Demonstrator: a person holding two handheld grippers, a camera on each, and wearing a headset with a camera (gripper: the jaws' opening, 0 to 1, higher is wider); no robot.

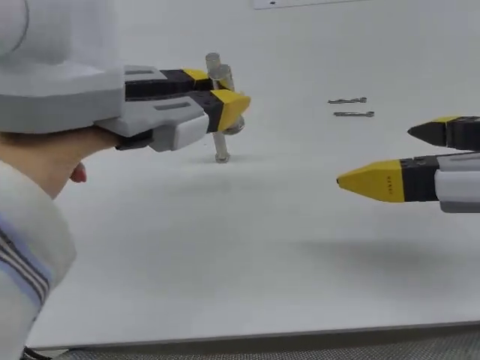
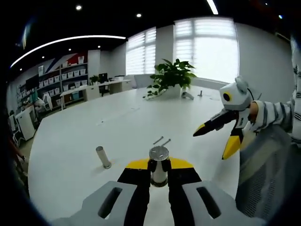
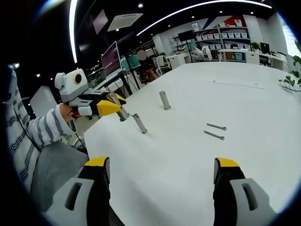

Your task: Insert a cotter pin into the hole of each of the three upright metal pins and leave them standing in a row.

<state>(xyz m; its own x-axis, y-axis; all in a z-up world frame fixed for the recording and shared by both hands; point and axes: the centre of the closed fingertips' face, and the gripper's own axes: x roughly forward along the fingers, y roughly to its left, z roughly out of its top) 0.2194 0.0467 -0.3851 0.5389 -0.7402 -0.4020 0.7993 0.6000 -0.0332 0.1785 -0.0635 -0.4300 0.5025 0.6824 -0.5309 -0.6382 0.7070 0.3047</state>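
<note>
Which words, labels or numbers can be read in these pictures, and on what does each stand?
None can be read.
Right gripper, lower yellow tip: small marks, too small to read.
Shelf boxes: any labels too blurred.
Monitor screen: blurred.

L gripper (image 1: 223, 90) / R gripper (image 1: 375, 155): yel tips, blk, grey | pin (image 2: 159, 156) silver | table (image 1: 225, 255) wht | sleeve (image 1: 22, 259) wht, grey-striped
</note>
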